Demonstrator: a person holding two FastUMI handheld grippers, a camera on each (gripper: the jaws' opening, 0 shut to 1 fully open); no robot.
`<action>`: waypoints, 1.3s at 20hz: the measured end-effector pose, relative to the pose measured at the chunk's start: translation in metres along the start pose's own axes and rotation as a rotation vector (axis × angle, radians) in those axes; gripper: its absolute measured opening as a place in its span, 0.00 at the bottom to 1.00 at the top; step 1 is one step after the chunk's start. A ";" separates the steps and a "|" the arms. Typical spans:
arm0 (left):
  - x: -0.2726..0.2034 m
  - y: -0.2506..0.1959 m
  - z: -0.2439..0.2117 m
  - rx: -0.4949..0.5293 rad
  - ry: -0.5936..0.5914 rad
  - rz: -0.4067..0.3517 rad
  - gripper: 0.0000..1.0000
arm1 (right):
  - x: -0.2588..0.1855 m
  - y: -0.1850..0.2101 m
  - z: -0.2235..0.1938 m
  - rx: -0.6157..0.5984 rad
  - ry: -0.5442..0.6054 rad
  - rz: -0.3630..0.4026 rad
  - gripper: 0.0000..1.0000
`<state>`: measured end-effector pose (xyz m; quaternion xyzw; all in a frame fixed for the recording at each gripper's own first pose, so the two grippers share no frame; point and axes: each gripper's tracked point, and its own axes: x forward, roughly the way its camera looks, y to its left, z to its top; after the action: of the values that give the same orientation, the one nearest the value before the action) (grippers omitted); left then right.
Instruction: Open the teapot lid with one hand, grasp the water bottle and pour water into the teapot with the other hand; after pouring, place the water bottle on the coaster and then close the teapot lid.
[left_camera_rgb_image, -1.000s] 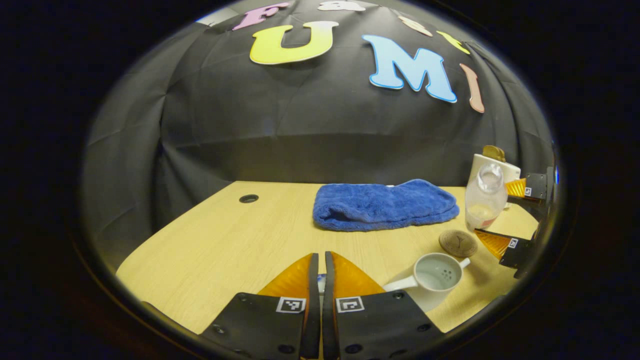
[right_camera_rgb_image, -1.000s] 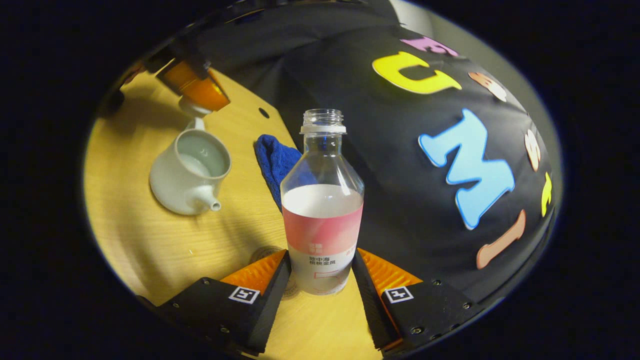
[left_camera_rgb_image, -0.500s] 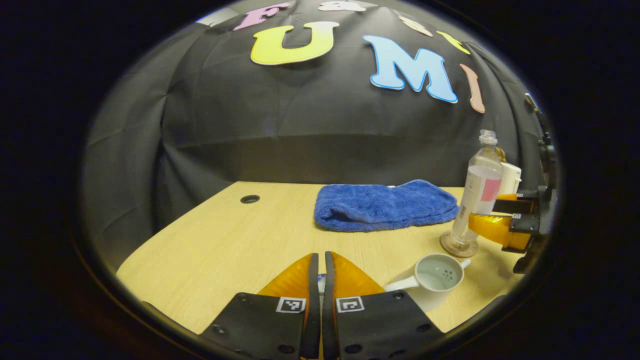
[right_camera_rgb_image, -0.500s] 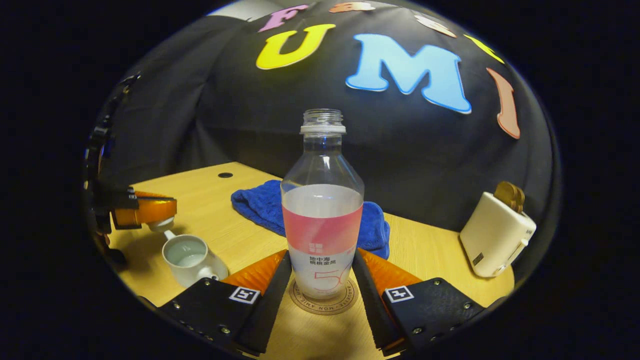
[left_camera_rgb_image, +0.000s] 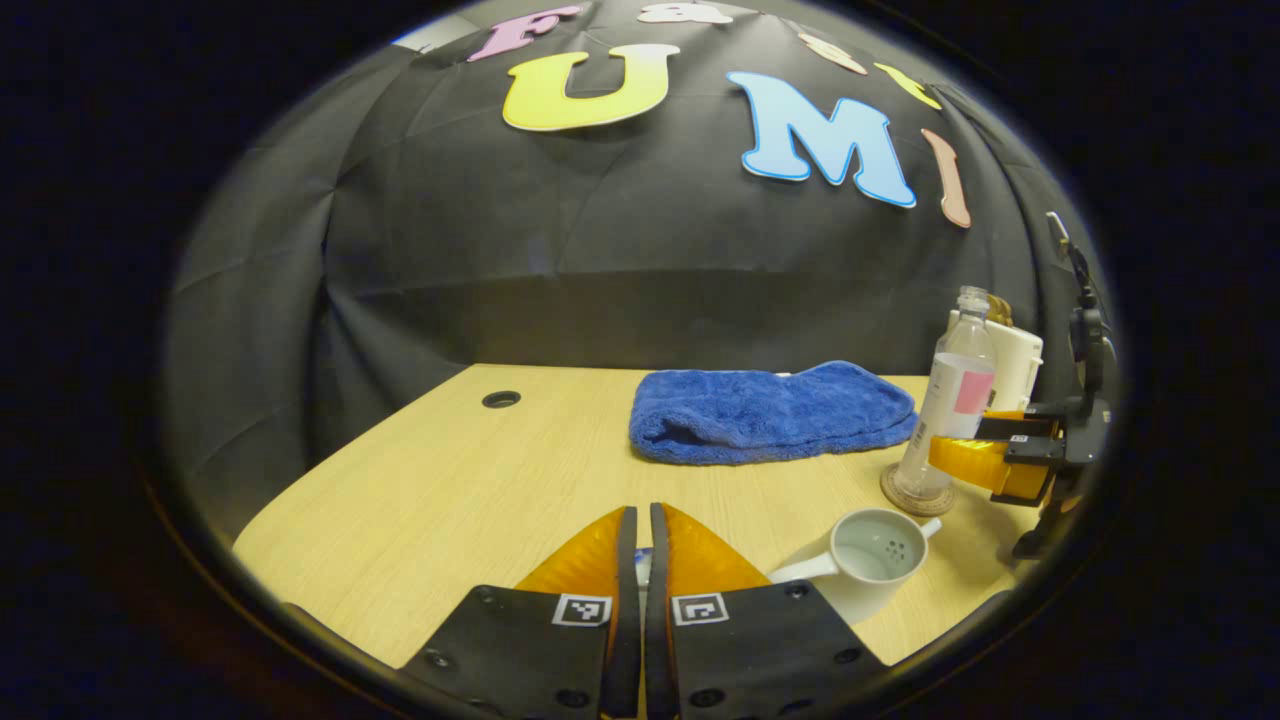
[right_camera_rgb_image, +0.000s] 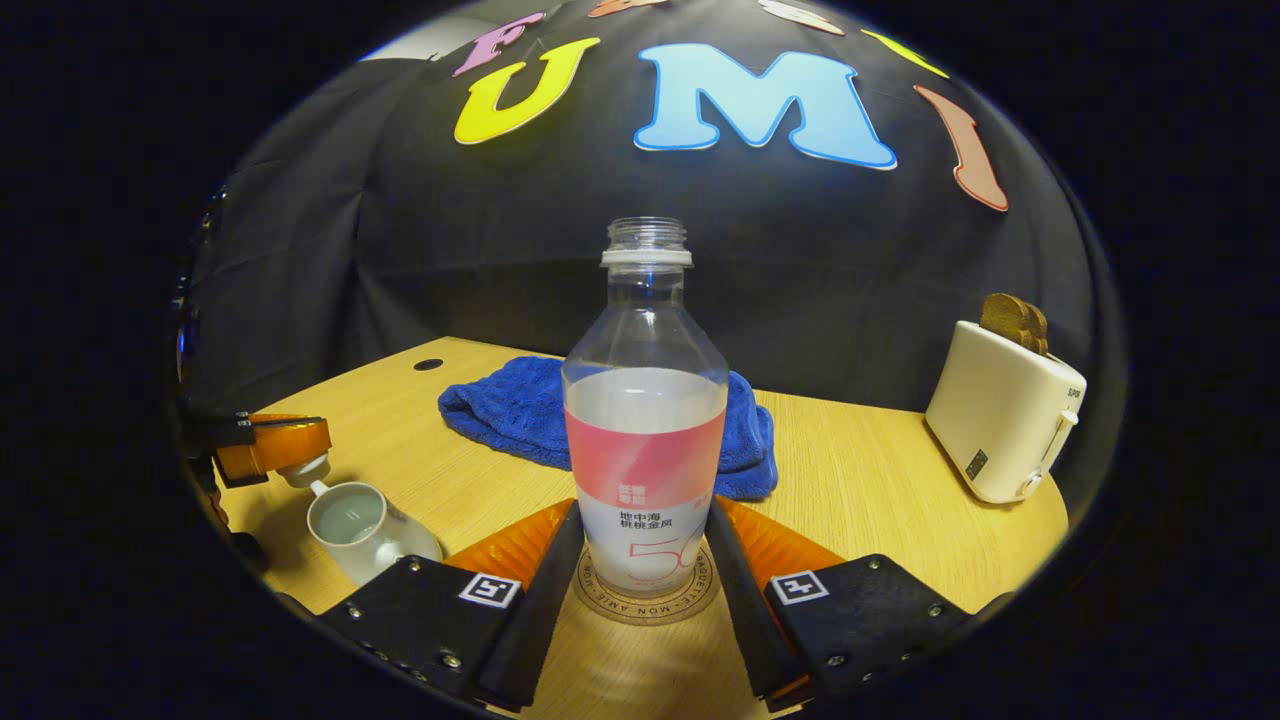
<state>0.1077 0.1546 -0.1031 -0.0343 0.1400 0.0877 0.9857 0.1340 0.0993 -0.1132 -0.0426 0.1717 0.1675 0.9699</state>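
The clear water bottle (right_camera_rgb_image: 645, 430), uncapped and with a pink label, stands upright on the round coaster (right_camera_rgb_image: 600, 600). My right gripper (right_camera_rgb_image: 645, 510) is shut on its lower body, one finger pressing each side. From the left gripper view, the bottle (left_camera_rgb_image: 955, 395), coaster (left_camera_rgb_image: 900, 497) and right gripper (left_camera_rgb_image: 975, 450) sit at the far right. The white teapot (left_camera_rgb_image: 865, 555) stands open with water inside, in front of the coaster. My left gripper (left_camera_rgb_image: 640, 515) is shut on the teapot lid (right_camera_rgb_image: 300, 470), held above and beside the teapot (right_camera_rgb_image: 350, 520).
A folded blue towel (left_camera_rgb_image: 770, 410) lies mid-table behind the bottle. A white toaster (right_camera_rgb_image: 1000, 410) with toast stands at the back right. A cable hole (left_camera_rgb_image: 500, 399) marks the wooden table (left_camera_rgb_image: 450, 480) at the back left.
The right gripper swung the bottle from a tilt near the teapot to upright and lowered it onto the coaster. The left gripper stayed put with the lid.
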 end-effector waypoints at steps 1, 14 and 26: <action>0.000 -0.001 0.000 -0.001 0.000 -0.001 0.09 | 0.000 0.001 -0.002 -0.001 0.005 -0.005 0.76; 0.001 -0.002 -0.002 -0.002 0.003 -0.005 0.09 | -0.027 -0.011 0.017 0.024 -0.074 -0.054 0.99; -0.006 -0.021 0.008 -0.016 -0.023 -0.072 0.08 | -0.099 -0.011 0.021 0.017 -0.194 -0.181 0.99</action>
<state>0.1080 0.1333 -0.0928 -0.0462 0.1268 0.0536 0.9894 0.0566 0.0611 -0.0584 -0.0332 0.0738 0.0810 0.9934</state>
